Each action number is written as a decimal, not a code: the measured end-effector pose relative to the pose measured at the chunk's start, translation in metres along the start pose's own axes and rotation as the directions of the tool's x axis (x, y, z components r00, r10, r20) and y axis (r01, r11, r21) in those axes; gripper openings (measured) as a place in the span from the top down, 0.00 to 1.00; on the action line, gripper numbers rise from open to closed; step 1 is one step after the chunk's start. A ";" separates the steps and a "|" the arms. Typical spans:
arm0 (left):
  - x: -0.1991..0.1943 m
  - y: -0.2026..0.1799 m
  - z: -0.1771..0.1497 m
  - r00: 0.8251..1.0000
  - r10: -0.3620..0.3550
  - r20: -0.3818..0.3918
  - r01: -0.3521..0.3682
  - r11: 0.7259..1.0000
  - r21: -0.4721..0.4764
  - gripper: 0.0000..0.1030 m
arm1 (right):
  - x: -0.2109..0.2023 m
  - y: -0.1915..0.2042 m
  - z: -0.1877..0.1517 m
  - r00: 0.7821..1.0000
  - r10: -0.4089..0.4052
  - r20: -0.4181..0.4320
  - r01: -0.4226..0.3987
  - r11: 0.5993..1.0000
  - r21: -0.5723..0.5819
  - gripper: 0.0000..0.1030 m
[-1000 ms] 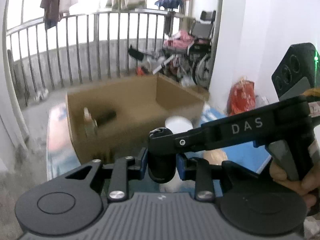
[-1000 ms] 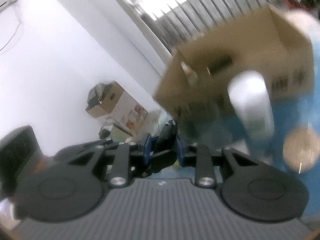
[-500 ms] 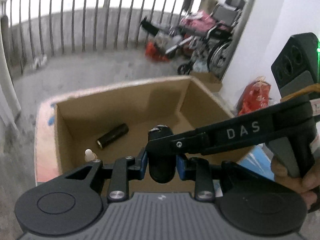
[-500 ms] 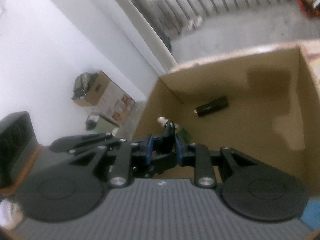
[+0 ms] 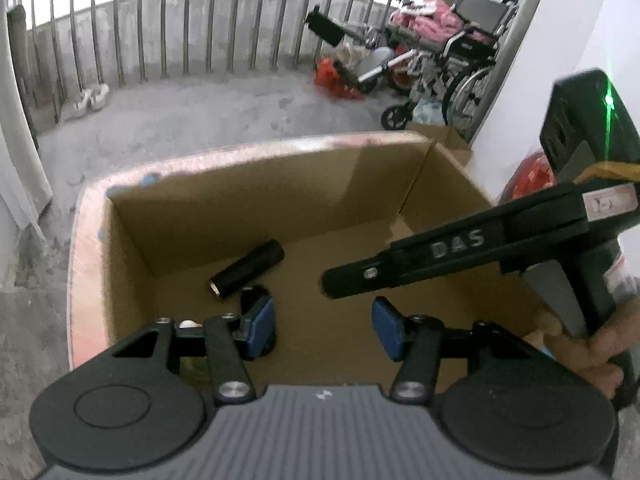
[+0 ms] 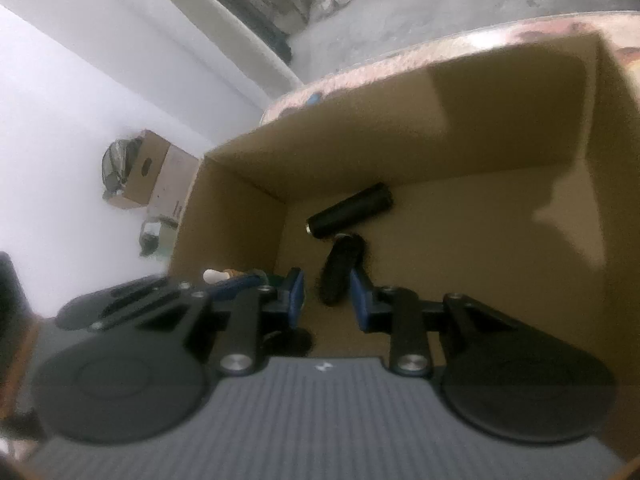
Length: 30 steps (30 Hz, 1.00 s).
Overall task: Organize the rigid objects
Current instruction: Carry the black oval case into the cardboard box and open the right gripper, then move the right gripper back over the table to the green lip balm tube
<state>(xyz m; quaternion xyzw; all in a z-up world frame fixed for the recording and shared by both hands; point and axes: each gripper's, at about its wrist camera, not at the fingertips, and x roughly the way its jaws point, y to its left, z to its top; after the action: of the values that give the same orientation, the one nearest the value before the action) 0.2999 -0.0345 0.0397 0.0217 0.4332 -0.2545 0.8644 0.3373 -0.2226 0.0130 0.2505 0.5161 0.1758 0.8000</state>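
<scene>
An open cardboard box fills both views. On its floor lies a black cylinder. Beside it is a smaller black oval object, blurred. My left gripper hangs over the box, its jaws opening and nothing between the blue pads. My right gripper is also over the box, its jaws opening by a narrow gap. The oval object shows through that gap, but the left wrist view has it apart from the right gripper's finger.
A white-capped bottle stands in the box's near left corner. The box sits on a pinkish surface. Behind are a grey concrete floor, metal railing, a wheelchair and a red bag. A person's hand grips the right handle.
Both grippers have moved in over the box and tilted down. The left jaws have opened, and the black oval object they held now lies on the box floor.
</scene>
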 end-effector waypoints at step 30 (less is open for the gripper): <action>-0.076 -0.055 -0.207 0.979 0.200 0.024 -0.201 0.976 0.087 0.36 | -0.084 0.043 -0.291 0.965 0.238 0.107 -0.223 0.966 -0.133 0.70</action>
<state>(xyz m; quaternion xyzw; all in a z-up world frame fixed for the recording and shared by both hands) 0.0840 0.0029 -0.0220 0.1018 0.4104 -0.1851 0.8871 0.0366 -0.1692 0.0005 0.2706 0.4221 0.2827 0.8177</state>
